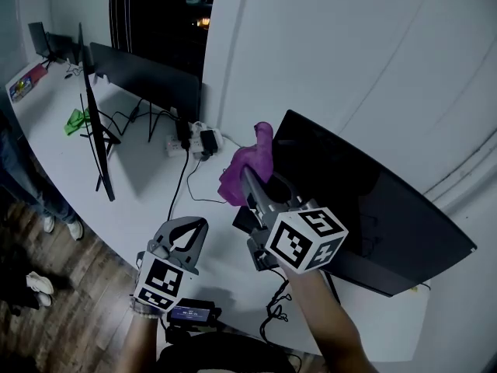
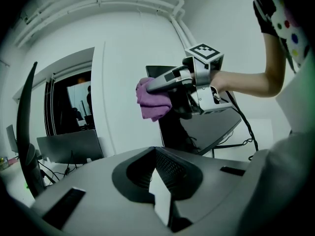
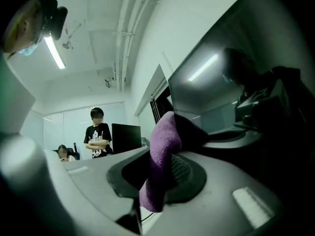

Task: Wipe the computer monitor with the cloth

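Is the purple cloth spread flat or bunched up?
Bunched up: the purple fabric cloth sits crumpled in the right gripper, whose jaws are shut on it.

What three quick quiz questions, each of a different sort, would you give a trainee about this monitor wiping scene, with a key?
1. True or false: the left tongs hold the purple cloth.
2. Multiple choice: the cloth is raised near A) the edge of the nearest monitor, B) the floor, C) the power strip.
3. Fill in: the jaws of the left tongs are ____, with nothing between them.
Key: 1 false, the right tongs grip it; 2 A; 3 shut.
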A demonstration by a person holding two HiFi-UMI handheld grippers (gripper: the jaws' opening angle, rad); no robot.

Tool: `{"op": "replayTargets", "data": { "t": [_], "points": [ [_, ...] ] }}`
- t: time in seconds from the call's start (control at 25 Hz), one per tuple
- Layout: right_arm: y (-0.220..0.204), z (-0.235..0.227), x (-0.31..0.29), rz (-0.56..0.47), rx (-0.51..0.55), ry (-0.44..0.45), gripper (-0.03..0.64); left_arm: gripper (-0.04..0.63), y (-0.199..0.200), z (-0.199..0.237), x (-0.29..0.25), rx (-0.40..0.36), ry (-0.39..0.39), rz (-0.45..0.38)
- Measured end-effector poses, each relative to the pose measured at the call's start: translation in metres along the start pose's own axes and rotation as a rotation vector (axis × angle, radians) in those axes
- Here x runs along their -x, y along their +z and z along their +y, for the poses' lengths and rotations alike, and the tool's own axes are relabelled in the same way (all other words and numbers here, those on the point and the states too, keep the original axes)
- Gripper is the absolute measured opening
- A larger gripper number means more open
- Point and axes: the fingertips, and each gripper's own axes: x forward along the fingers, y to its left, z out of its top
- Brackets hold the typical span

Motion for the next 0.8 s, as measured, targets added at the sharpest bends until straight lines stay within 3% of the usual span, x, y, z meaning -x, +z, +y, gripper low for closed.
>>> {"op": "replayTargets", "data": {
  "t": [0.52,0.8],
  "points": [
    [0.073,0.019,0.005,-0.15,0.036,0.036,0.068,0.006,0.011,-0.009,-0.003,-0.023,-0.02,-0.016],
    [0.093,0.024,0.01,-0.17,0.086,0.046,0.069,0.006,0.017,-0.016,-0.001,-0.031,-0.026,-0.028]
  ]
}}
